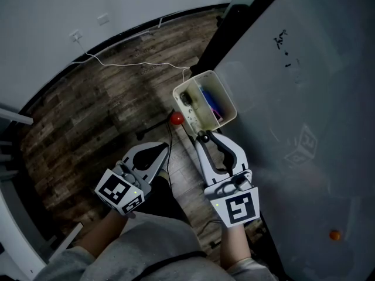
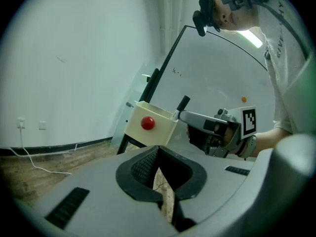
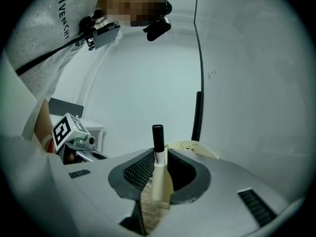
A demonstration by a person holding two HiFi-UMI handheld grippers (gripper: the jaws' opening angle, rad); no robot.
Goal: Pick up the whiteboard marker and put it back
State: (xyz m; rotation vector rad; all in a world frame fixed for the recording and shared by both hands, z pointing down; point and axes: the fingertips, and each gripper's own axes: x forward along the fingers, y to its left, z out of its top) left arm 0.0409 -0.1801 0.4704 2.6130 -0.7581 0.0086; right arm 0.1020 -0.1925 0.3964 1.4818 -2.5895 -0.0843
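Note:
The whiteboard marker (image 3: 157, 147) has a pale body and a black cap, and it stands upright between the jaws of my right gripper (image 3: 159, 156), which is shut on it. In the head view my right gripper (image 1: 204, 137) sits just below the cream holder box (image 1: 225, 95) fixed to the whiteboard (image 1: 304, 98). Blue markers lie inside the box. In the left gripper view the marker's cap (image 2: 183, 102) pokes up beside the box (image 2: 158, 127). My left gripper (image 1: 163, 149) hangs left of the right one, shut with nothing in it.
A red round magnet (image 1: 176, 119) sticks to the box's side and shows in the left gripper view as the magnet (image 2: 147, 123). A white cable (image 1: 135, 63) runs over the wooden floor. An orange dot (image 1: 334, 235) sits low on the whiteboard. The black easel leg (image 1: 234, 34) borders the board.

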